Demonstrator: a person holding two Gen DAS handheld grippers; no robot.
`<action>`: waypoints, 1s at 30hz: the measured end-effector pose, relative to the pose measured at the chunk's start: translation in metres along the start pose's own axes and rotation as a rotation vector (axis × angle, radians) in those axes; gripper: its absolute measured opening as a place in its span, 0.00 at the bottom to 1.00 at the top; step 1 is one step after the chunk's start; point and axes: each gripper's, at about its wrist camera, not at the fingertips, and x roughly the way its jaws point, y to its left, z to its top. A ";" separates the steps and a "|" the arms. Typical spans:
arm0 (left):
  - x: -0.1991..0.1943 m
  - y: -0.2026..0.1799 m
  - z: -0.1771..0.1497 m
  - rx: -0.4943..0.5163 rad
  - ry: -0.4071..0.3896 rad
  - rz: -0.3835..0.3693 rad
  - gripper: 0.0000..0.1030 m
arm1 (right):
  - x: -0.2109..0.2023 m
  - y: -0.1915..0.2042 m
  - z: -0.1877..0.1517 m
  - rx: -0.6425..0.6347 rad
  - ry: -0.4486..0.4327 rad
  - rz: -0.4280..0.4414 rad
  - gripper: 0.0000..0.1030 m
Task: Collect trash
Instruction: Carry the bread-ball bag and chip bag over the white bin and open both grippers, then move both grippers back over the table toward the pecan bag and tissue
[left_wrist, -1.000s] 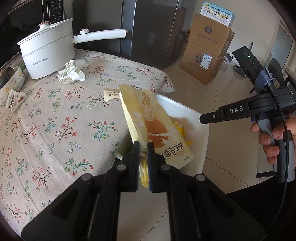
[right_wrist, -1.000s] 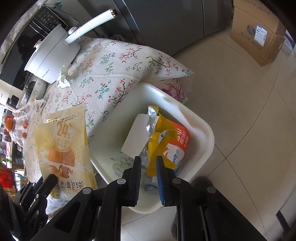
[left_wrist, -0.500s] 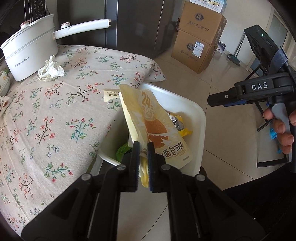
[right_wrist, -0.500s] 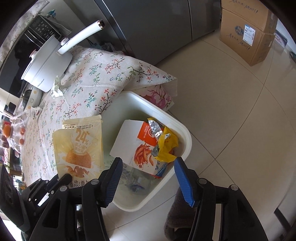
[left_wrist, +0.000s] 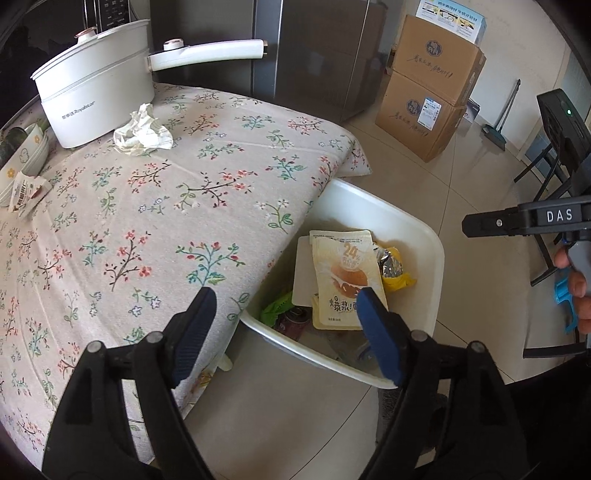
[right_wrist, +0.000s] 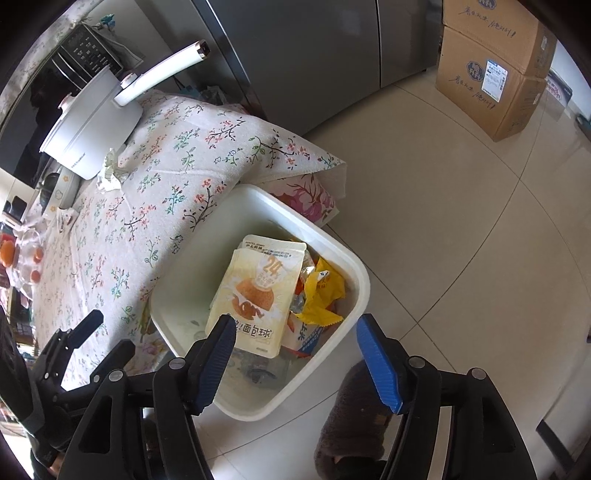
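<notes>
Lying flat atop the other trash inside the white bin (left_wrist: 436, 258), the cream bread pouch (left_wrist: 345, 280) is showing "24%" and a bun picture. The bin is sitting on the floor, tucked against the table's draped floral cloth (left_wrist: 147, 221) at its 9 o'clock; bare tile is lying open toward 3 o'clock. The left gripper (left_wrist: 284, 332) is hanging over the near rim, jaws spread wide, holding nothing. The right gripper (right_wrist: 295, 354) is likewise gaping, empty. At 11 o'clock, a crumpled tissue (left_wrist: 142, 127) is resting beside a white pot (left_wrist: 96, 92) reading "Royalstar".
</notes>
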 end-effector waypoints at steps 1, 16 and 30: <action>-0.002 0.004 0.000 -0.014 -0.003 0.011 0.80 | 0.000 0.002 0.000 -0.002 -0.002 0.001 0.69; -0.037 0.082 0.004 -0.191 -0.072 0.210 0.93 | -0.004 0.077 0.020 -0.097 -0.052 0.018 0.74; -0.063 0.197 -0.003 -0.376 -0.087 0.362 0.94 | 0.019 0.187 0.054 -0.187 -0.135 0.064 0.77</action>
